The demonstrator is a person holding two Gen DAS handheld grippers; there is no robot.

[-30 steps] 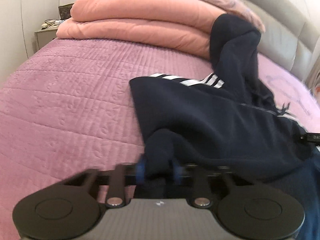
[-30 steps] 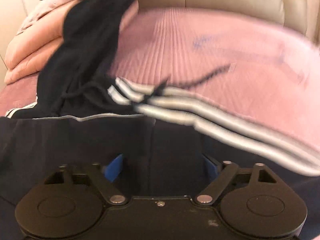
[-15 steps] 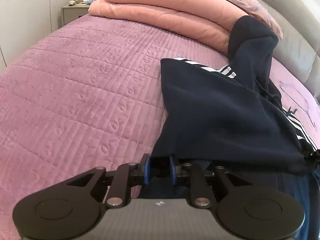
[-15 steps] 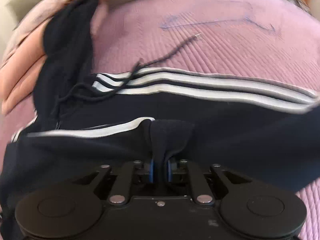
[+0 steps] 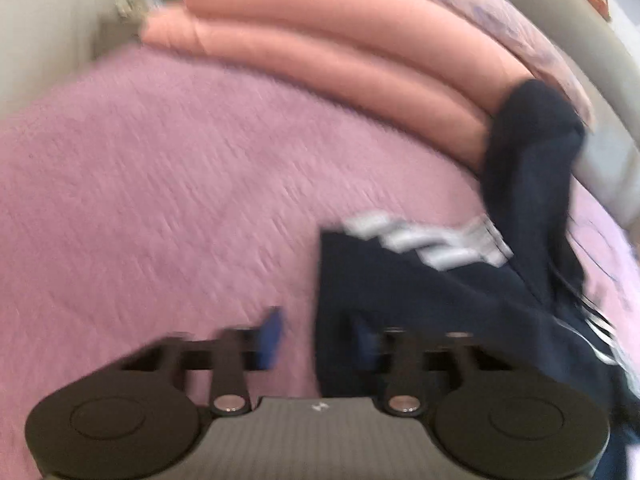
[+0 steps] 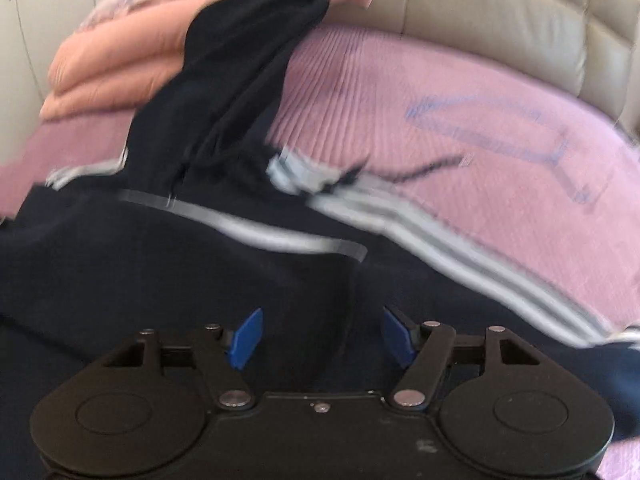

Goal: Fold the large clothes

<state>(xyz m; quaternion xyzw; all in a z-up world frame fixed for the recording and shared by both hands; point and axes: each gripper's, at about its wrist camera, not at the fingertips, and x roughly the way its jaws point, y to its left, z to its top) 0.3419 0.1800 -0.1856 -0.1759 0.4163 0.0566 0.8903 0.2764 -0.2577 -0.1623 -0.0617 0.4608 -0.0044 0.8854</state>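
Observation:
A dark navy hooded jacket [image 5: 440,300] with white stripes lies on the pink bedspread [image 5: 180,200], its hood draped up against the folded quilts. My left gripper [image 5: 320,336] is open at the jacket's left edge, its blue pads apart, with the cloth's edge lying between them. In the right wrist view the jacket [image 6: 160,260] fills the foreground, and its striped sleeve [image 6: 440,236] runs to the right. My right gripper [image 6: 322,336] is open just above the dark cloth and holds nothing. Both views are blurred by motion.
Folded salmon-pink quilts [image 5: 340,52] are stacked at the head of the bed, also seen in the right wrist view [image 6: 120,68]. A beige padded headboard [image 6: 500,20] runs behind. A nightstand [image 5: 120,28] stands far left. A drawstring [image 6: 428,170] trails over the bedspread [image 6: 460,128].
Both grippers have opened and let go of the jacket fabric they pinched half a second ago. The jacket has dropped onto the bed, and both cameras are moving.

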